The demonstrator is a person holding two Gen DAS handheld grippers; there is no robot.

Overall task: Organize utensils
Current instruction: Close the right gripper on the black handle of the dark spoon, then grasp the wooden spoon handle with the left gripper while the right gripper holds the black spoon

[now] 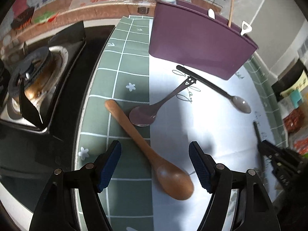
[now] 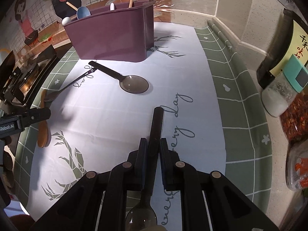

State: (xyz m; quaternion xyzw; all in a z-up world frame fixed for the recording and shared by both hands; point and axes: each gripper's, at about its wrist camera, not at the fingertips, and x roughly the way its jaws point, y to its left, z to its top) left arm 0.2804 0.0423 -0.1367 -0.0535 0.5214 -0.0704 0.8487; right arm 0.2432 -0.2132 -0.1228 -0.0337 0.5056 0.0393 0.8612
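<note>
Room: kitchen, with a table (image 2: 240,115) under a green and white cloth, and a stove (image 1: 38,88) at the left side.
Right gripper (image 2: 153,144): closed tight on the handle of a dark spoon (image 2: 156,123). The handle sticks out forward past the tips. The bowl end hangs back under the gripper.
Left gripper (image 1: 155,154): wide open, holding nothing. It points down at the wooden spoon (image 1: 150,150).
Wooden spoon: lies flat on the table, right between the two open tips. Its bowl end is near the gripper and its handle runs away up and to the left.
Who is nearer: the left hand is nearest the wooden spoon. The right one is well apart from it.
Other spoons: a metal spoon (image 1: 154,107) touches the wooden handle. A see-through dark spoon (image 2: 127,80) lies past it.
Purple holder (image 2: 113,38): stands at the far end of the table, with some utensils already in it.
Next, I think: the dark spoon has to go forward and a bit left to reach the holder.
</note>
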